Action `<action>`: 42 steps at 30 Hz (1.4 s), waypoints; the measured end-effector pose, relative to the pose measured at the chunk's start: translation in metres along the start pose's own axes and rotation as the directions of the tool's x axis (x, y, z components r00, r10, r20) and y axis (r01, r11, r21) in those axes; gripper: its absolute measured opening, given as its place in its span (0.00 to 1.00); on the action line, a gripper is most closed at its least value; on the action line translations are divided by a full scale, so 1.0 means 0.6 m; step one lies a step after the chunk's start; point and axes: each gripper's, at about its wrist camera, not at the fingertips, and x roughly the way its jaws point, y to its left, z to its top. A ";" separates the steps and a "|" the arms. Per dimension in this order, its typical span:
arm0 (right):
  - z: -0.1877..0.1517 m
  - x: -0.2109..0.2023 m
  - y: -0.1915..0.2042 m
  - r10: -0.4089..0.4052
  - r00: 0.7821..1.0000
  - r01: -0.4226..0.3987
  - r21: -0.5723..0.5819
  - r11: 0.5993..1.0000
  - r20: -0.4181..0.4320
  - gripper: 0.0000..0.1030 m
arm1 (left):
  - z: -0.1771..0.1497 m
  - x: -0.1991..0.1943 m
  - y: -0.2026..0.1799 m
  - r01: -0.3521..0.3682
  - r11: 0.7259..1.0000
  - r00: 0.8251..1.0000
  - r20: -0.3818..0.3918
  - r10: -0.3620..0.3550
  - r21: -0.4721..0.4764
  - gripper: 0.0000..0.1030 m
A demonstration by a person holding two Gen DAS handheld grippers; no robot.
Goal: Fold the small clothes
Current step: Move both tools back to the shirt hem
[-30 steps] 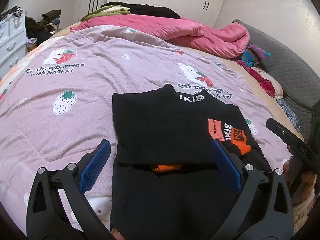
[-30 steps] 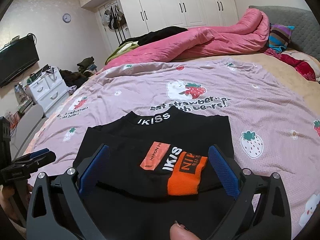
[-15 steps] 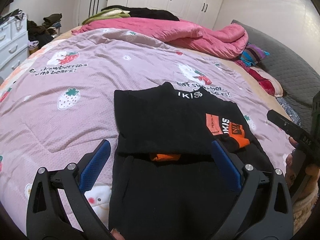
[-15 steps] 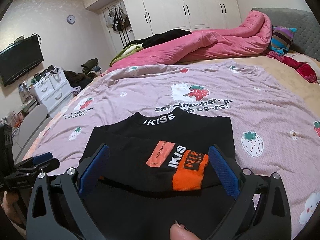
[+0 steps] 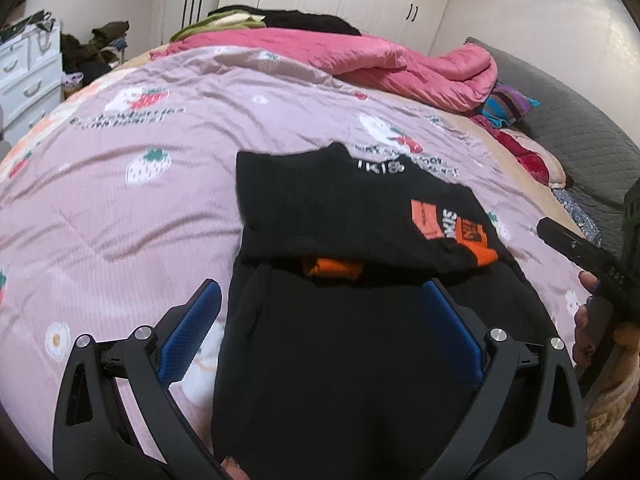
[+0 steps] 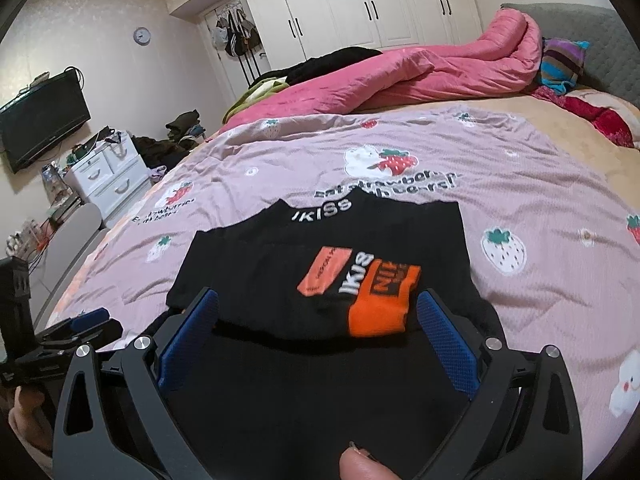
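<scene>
Since the earlier frame, both cameras have drawn slightly back and up; the black garment (image 5: 340, 320) has not shifted on the bedspread.

Left wrist view: the left gripper (image 5: 320, 312) is wide open, blue pads well apart, holding nothing. The garment lies flat on the pink strawberry-print bedspread (image 5: 120, 208), filling the gap between the pads from 6 o'clock to centre. Its far part is folded toward the camera, with an orange patch (image 5: 472, 240) at 2 o'clock and an orange cuff (image 5: 332, 268) showing under the fold. The right gripper (image 5: 584, 256) enters at 3 o'clock, beside the garment's edge. A pink quilt (image 5: 400, 64) lies bunched at 12 o'clock; white drawers (image 5: 24, 76) stand at 10 o'clock.

Right wrist view: the right gripper (image 6: 318, 328) is likewise wide open and empty, above the garment (image 6: 320, 392). The folded part with the orange patch (image 6: 380, 304) lies at centre. The left gripper (image 6: 80, 328) sits at 9 o'clock, just off the garment's edge. A television (image 6: 40, 120) hangs at 10 o'clock, and a wardrobe (image 6: 360, 4) stands at 12 o'clock. A fingertip (image 6: 364, 464) shows at 6 o'clock.
</scene>
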 end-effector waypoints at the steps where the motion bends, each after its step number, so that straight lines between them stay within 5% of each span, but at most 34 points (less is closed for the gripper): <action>1: -0.006 -0.003 0.001 -0.002 1.000 0.002 -0.002 1.000 -0.004 0.96 | -0.006 -0.001 0.002 0.002 1.000 1.000 -0.006 -0.002 -0.003 0.91; 42: -0.118 -0.123 -0.066 -0.123 0.988 0.129 0.058 0.990 -0.099 0.96 | -0.110 -0.070 0.048 -0.071 0.997 0.993 -0.091 0.069 -0.022 0.91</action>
